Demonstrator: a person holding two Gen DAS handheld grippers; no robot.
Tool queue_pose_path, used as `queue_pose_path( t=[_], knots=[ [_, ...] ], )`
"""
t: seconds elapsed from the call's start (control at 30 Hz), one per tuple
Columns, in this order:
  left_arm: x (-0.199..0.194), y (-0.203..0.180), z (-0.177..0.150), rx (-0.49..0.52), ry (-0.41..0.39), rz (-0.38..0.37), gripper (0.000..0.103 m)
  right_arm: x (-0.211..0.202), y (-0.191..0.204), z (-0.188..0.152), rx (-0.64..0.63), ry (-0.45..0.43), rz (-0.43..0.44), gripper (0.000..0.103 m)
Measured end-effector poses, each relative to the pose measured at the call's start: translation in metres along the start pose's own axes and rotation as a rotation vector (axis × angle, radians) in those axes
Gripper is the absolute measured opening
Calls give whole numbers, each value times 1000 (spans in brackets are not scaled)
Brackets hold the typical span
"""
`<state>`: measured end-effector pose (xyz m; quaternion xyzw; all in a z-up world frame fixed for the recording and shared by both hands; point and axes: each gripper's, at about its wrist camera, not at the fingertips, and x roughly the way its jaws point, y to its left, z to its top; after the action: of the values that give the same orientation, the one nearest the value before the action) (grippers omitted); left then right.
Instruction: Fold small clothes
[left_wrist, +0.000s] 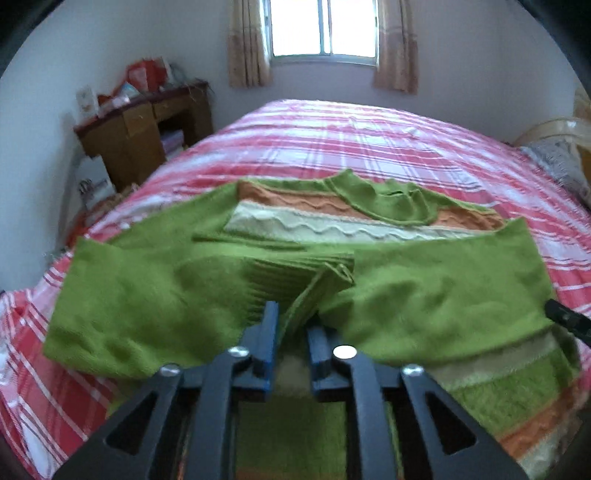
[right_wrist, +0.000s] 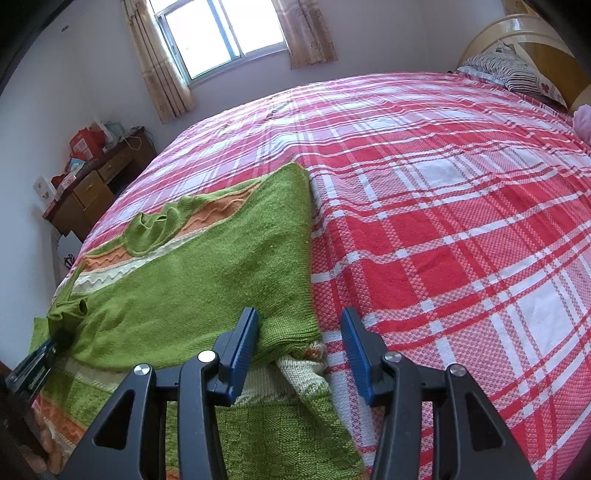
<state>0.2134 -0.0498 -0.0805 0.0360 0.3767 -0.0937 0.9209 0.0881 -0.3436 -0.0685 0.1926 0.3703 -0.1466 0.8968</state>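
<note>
A small green knitted sweater with orange and cream wavy stripes lies on the red plaid bed, both sleeves folded across the chest. My left gripper is nearly shut, its blue pads pinching a ribbed green cuff where the sleeves meet. In the right wrist view the sweater lies to the left. My right gripper is open and empty, low over the sweater's right edge by the folded sleeve. The other gripper's tip shows at the right edge of the left wrist view.
The red and white plaid bedspread stretches far to the right. A wooden desk with clutter stands by the left wall. A curtained window is at the back. A striped pillow and headboard sit far right.
</note>
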Motion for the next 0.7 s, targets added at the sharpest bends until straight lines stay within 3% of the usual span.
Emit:
queue_pose_path(
  t=[0.03,0.1,0.2,0.33,0.43,0.53,0.7],
  knots=[
    [-4,6,-3,-15,11,-15,63,0,0,0,1,0,3,50],
    [-22,24,-9,-65,-14,-27,80,0,-1,0,0,1,7,51],
    [-40,50,-21,-111,-66,19,80,0,-1,0,0,1,8,51],
    [-43,86,-41,-217,-57,70,80,-2,0,0,6,-8,1,51],
    [-31,102,-61,-262,-26,121,80,-22,9,-2,0,-84,-79,51],
    [-33,99,-66,-273,-60,113,84,-53,39,-11,-17,-165,31,51],
    [-29,88,-67,-227,-40,149,93,-48,129,-11,-162,-53,225,51]
  ],
)
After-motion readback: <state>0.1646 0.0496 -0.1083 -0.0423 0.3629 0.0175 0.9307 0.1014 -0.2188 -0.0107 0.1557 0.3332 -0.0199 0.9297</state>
